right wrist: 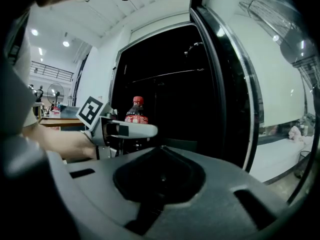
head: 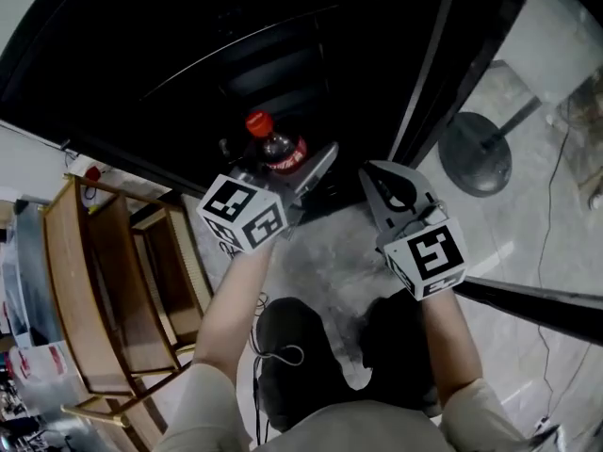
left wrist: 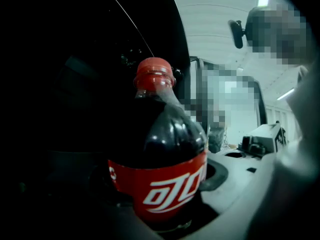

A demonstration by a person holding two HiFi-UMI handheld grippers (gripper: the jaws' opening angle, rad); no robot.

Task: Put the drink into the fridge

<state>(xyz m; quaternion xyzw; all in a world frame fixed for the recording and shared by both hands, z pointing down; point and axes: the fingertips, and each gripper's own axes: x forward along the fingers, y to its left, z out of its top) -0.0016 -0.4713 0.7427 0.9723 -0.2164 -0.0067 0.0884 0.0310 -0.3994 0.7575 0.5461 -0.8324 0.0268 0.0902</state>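
Nearest you, your right gripper [head: 391, 185] has its fingers closed together with nothing between them, and it sits beside the open glass door [right wrist: 235, 99]. A little ahead and to its left, your left gripper [head: 283, 172] has its fingers clamped on the cola bottle [left wrist: 160, 154]. The bottle stands upright, red cap on top, at the mouth of the fridge [head: 283, 36]. Beyond the bottle, the fridge interior is dark, and its shelves are too dim to make out.

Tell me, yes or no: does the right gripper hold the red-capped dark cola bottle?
No, the bottle sits in the left gripper; the right gripper is empty.
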